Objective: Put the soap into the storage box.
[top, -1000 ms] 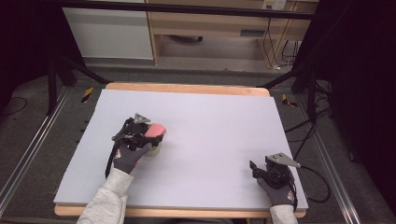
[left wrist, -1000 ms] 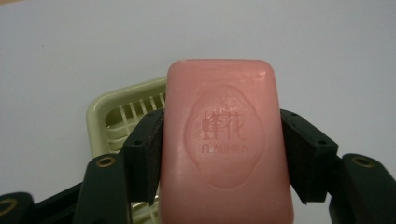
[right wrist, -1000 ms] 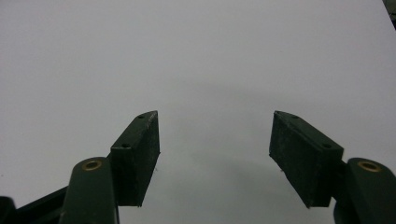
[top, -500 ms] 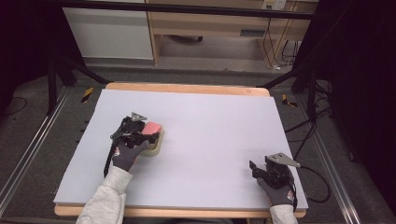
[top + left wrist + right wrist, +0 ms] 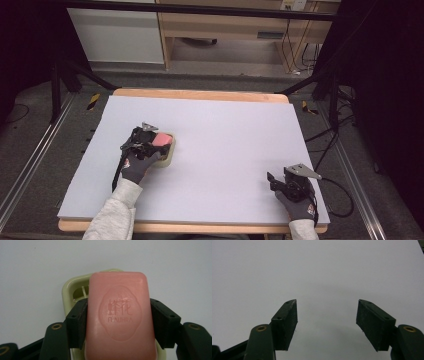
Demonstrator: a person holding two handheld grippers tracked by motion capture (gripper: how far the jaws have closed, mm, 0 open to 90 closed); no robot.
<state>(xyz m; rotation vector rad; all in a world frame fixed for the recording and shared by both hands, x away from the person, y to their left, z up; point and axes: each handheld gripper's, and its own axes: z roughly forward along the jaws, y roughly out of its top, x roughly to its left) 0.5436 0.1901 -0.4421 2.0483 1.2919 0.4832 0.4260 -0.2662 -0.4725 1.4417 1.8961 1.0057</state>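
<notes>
Left gripper clamped on a pink soap bar over its dish; right gripper idle with jaws apart.

The left gripper [image 5: 117,322] holds the pink soap bar [image 5: 120,315] between its two black jaws, which press on the bar's long sides; the embossed face of the bar is turned toward the gripper's camera. Directly behind and beneath the bar, past the jaw tips, lies the pale green soap dish [image 5: 72,287], with its rim and part of its slotted floor visible to the left of the bar. Whether the bar touches the dish cannot be told. In the high view the left gripper [image 5: 150,142] sits over the dish [image 5: 167,156] on the white table [image 5: 225,135]. The right gripper [image 5: 327,320] stands well apart from these items, jaws open, nothing between them, bare table surface ahead.
</notes>
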